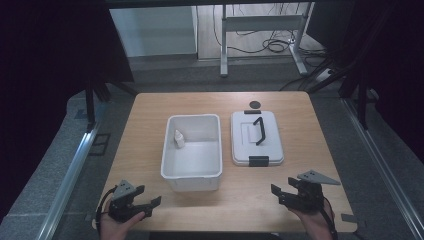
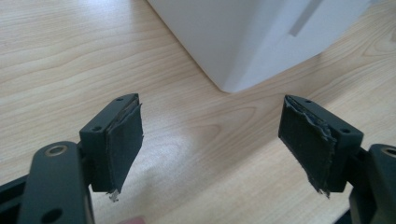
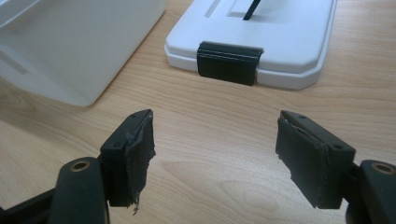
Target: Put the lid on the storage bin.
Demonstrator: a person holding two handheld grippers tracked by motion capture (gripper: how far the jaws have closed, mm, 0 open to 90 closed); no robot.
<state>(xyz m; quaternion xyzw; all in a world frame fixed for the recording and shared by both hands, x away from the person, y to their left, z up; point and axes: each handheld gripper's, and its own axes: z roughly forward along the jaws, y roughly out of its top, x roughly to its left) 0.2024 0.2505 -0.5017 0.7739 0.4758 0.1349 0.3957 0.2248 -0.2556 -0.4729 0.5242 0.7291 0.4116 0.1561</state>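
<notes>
A white open bin [image 1: 192, 172] stands mid-table with a small white bottle [image 1: 178, 139] inside against its left wall. Its white lid [image 1: 245, 145], with a black handle [image 1: 259, 131] and black clips, lies flat to the bin's right. My left gripper [image 1: 152, 206] rests at the front left edge, open and empty; its view has the bin's corner [image 2: 243, 51] just ahead. My right gripper [image 1: 278, 194] sits at the front right, open with bare table between its pads [image 3: 140, 154]; ahead lie the lid's near clip [image 3: 229, 62] and the bin's wall [image 3: 79, 46].
The wooden table [image 1: 145, 125] has a small black disc [image 1: 255, 104] near its far edge. Metal rails run along both sides of the table, and a desk frame with cables stands on the floor beyond.
</notes>
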